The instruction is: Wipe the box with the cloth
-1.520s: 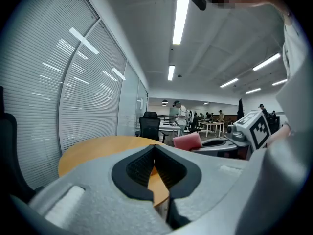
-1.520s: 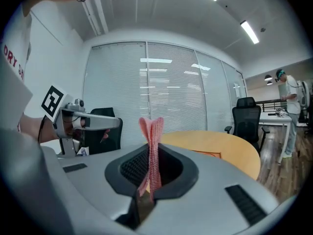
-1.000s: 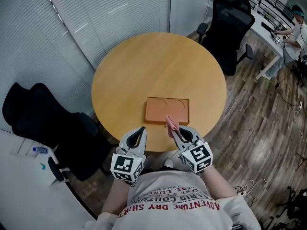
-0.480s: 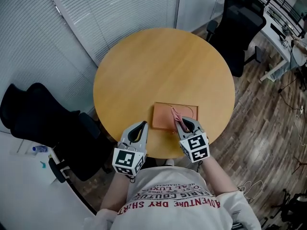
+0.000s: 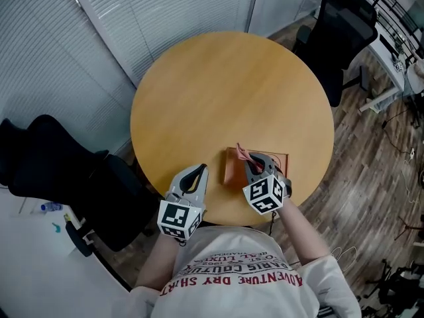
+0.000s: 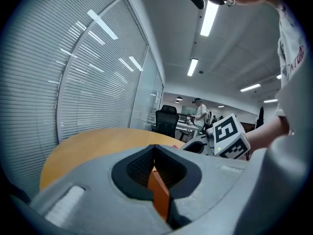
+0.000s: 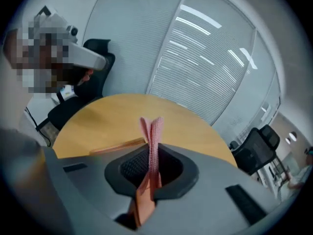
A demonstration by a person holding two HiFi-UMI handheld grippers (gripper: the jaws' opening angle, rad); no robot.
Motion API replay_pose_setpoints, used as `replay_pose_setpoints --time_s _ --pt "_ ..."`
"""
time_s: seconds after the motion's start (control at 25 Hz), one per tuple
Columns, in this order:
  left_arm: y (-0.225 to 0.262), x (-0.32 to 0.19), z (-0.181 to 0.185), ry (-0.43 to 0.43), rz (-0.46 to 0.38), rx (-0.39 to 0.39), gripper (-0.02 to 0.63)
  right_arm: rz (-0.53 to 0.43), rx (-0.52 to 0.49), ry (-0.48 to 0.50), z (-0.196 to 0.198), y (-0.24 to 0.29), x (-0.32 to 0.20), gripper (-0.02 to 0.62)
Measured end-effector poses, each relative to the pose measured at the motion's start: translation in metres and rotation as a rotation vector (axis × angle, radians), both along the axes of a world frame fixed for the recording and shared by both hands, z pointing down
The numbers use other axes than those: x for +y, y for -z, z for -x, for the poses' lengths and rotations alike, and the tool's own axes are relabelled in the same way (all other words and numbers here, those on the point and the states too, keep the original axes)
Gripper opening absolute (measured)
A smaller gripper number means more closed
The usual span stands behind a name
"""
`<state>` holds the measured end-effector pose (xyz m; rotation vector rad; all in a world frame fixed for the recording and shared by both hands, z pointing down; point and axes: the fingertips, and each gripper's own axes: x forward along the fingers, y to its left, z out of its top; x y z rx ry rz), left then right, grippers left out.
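Observation:
A flat orange-brown box lies near the front right edge of the round wooden table. My right gripper hangs over the box's left part and hides much of it. It is shut on a pink cloth, which sticks up from between the jaws as a folded strip. Beyond those jaws a thin edge of the box shows. My left gripper sits at the table's front edge, left of the box, shut on nothing. The right gripper's marker cube shows beside it.
Black office chairs stand at the left and at the back right of the table. Window blinds run behind it. A desk stands on the wooden floor at the far right.
My right gripper has moved forward with the cloth, from the box's near edge to over its left part. The left gripper has stayed at the table's front edge.

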<state>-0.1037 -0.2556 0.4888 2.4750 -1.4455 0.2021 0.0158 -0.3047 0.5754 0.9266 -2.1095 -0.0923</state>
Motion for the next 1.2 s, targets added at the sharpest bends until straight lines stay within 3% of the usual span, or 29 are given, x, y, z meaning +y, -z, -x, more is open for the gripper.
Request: replay_pose_setpoints --time_s 0.28,0.52,1.2 --pt "-0.014 -0.017 0.016 0.013 0.027 0.033 0.009 0.049 0.288 0.134 0.014 -0.05 -0.01 0.034" --pt "-0.02 -0.021 0.028 0.035 0.034 0.021 0.009 0.02 0.507 0.263 0.017 -0.076 -0.011 0.033" --pt "-0.037 0.005 0.031 0.052 0.089 -0.008 0.009 0.203 0.593 0.424 0.021 -0.087 0.029 0.031"
